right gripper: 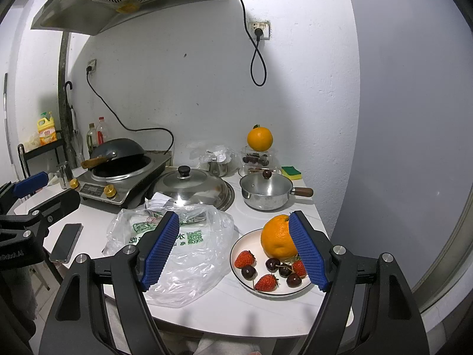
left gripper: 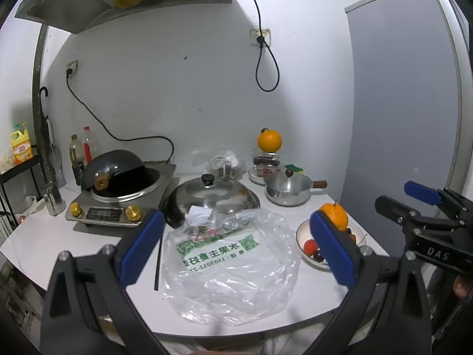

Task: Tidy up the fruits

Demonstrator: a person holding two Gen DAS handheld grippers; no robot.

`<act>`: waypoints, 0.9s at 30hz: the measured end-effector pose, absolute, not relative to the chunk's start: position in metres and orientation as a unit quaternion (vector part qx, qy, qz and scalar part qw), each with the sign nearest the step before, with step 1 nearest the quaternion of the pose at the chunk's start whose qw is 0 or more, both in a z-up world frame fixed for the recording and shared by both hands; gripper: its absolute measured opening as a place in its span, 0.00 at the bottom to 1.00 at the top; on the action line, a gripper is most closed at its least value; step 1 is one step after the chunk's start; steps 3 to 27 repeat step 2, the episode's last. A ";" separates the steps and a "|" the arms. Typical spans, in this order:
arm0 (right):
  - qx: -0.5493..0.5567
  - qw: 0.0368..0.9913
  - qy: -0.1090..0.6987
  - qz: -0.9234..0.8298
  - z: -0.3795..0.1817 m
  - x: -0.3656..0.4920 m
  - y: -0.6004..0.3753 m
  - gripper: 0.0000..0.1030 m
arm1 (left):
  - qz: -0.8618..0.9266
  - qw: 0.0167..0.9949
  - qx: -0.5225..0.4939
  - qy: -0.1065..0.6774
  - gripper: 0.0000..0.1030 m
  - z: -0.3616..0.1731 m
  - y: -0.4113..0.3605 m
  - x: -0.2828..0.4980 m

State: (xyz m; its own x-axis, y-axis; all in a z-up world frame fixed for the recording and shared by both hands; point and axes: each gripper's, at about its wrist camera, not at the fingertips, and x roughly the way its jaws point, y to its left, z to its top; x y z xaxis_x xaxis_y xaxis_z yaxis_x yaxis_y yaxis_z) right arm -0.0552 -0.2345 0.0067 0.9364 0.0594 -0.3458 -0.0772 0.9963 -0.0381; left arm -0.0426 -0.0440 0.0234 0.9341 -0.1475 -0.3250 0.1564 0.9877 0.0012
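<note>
**Spotter:** Where's the fruit sitting right now?

**Operator:** Most of it is on the white plate [right gripper: 236,251], just ahead of my right gripper [right gripper: 236,254] and mostly between its fingers. I count one orange [right gripper: 276,241], three strawberries [right gripper: 244,259] and a few dark cherries [right gripper: 248,272] lying loose around it. A second orange [right gripper: 259,138] is well beyond both grippers, perched on a clear container [right gripper: 256,158] near the wall.

**Spotter:** And the tongs?

**Operator:** Both are spread wide and pinching nothing. My left gripper [left gripper: 236,245] hangs above the clear plastic bag [left gripper: 233,263], which lies flat straight ahead of it. From that side the plate is off to the right, partly behind the right-hand pad.

**Spotter:** How far along are we?

**Operator:** I judge it mostly done or barely begun, depending on the goal. If the plate is the target, the bag looks empty of fruit, and only the far orange stays apart. If the fruit needs sorting by kind, nothing is separated yet.

**Spotter:** Anything else around?

**Operator:** Beyond the bag there's a big pot lid [right gripper: 192,186] and a small saucepan [right gripper: 266,192]; farther left, a wok on the cooker [right gripper: 118,159]. A phone [right gripper: 66,242] lies left of my right gripper, beside the bag.
</note>
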 end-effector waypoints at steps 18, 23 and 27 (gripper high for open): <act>-0.026 0.984 0.175 0.035 0.007 -0.055 -0.235 0.77 | -0.079 0.983 0.010 0.167 0.97 0.023 -0.044 -0.041; -0.026 0.984 0.175 0.035 0.007 -0.055 -0.235 0.77 | -0.079 0.983 0.010 0.167 0.97 0.023 -0.044 -0.041; -0.026 0.984 0.175 0.035 0.007 -0.055 -0.235 0.77 | -0.079 0.983 0.010 0.167 0.97 0.023 -0.044 -0.041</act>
